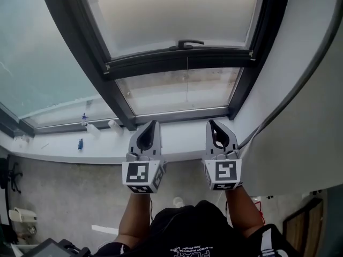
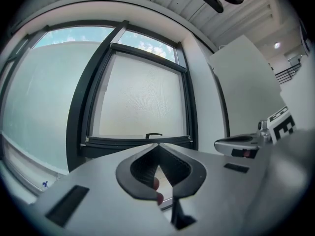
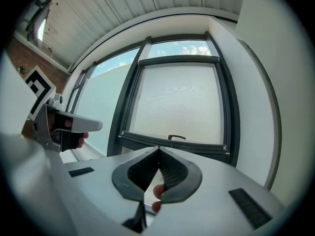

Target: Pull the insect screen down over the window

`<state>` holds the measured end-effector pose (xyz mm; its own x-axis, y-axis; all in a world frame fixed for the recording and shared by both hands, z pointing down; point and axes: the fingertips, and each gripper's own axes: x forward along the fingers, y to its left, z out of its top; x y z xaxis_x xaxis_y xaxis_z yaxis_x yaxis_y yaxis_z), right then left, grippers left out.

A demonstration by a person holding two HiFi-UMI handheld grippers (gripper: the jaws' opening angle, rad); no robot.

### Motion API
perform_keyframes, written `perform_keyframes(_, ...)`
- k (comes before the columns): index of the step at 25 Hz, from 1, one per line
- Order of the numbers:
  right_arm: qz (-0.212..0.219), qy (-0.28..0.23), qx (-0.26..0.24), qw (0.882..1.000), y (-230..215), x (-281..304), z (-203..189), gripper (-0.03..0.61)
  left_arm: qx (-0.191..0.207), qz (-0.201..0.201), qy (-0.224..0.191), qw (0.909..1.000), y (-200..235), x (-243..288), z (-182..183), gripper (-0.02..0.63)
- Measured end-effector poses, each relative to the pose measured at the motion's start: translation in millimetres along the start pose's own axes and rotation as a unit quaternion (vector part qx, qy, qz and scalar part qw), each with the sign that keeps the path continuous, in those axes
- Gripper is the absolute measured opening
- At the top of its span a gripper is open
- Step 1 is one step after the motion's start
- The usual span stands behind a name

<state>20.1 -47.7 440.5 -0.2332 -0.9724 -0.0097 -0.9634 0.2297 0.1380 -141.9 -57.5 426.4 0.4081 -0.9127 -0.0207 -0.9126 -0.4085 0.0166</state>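
Dark-framed window point(image 1: 80, 42) ahead. Insect screen point(image 1: 177, 15) down over most of pane; bottom bar point(image 1: 177, 62) with handle point(image 1: 190, 43) short of sill point(image 1: 182, 135), bare glass strip point(image 1: 177, 90) below. Left gripper point(image 1: 151, 123), right gripper point(image 1: 213, 123) side by side before sill, jaws fully closed, empty, apart from screen.

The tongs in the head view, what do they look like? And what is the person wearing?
The left tongs and right tongs are pale grey pointed shells, lined inside with black ribbed pads. Behind them sit the left cube and right cube, white with black square markers. The person wears a black top with white print.
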Motion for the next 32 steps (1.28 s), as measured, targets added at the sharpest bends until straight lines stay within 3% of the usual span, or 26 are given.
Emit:
perform_keyframes(6, 0.024, -0.007, 0.004, 1.0, -9.9, -36.6, 0.0, 0.003, 0.024, 0.019, 0.005, 0.9995, -41.6, -21.4, -3.2, 0.003)
perform_keyframes(16, 0.047, -0.004, 0.006, 0.999, -29.7, -109.9, -11.2, 0.003, 0.029, 0.034, 0.029, 0.9986, -108.2, -69.2, -20.9, 0.003)
perform_keyframes(27, 0.049, 0.004, 0.009, 0.999, -28.9, -148.8, -19.8, 0.003, 0.021, 0.045, 0.04, 0.998, -136.7, -98.2, -33.4, 0.003)
perform_keyframes(32, 0.048, -0.015, 0.007, 0.999, -29.0, -176.5, -18.0, 0.003, 0.045, 0.036, 0.031, 0.9978, -168.8, -113.5, -28.6, 0.003)
